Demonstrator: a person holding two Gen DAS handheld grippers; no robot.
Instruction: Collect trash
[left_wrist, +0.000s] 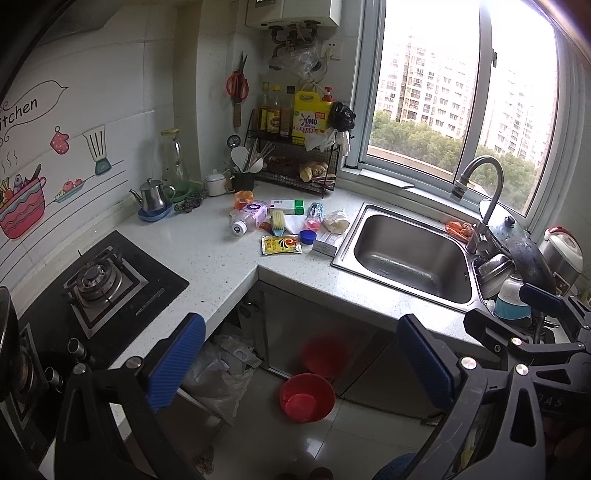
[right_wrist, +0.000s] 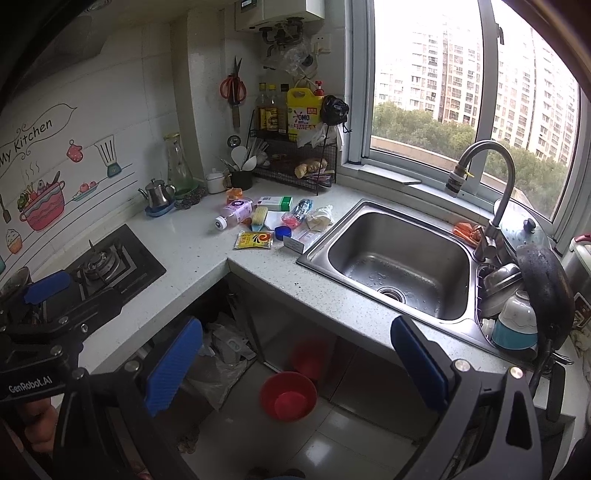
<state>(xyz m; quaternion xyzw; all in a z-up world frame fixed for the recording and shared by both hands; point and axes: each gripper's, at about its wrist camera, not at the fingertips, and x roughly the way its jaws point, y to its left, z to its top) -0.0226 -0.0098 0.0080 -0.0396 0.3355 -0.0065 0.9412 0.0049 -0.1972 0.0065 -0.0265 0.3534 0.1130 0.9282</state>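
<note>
wall sticker — "my kitchen" | yellow jug — "omo" | left tool — "genrobot.ai"

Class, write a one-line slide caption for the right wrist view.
Right tool open and empty above the floor, facing trash scattered on the counter beside the sink.

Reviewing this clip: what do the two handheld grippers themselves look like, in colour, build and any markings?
Both match. The left gripper and right gripper have black angular frames with triangular cut-outs and silver bolt heads. Each finger carries a blue ribbed rectangular pad. White lettering "GenRobot.AI" shows on the left gripper's body in the right wrist view. No cables visible.
</note>
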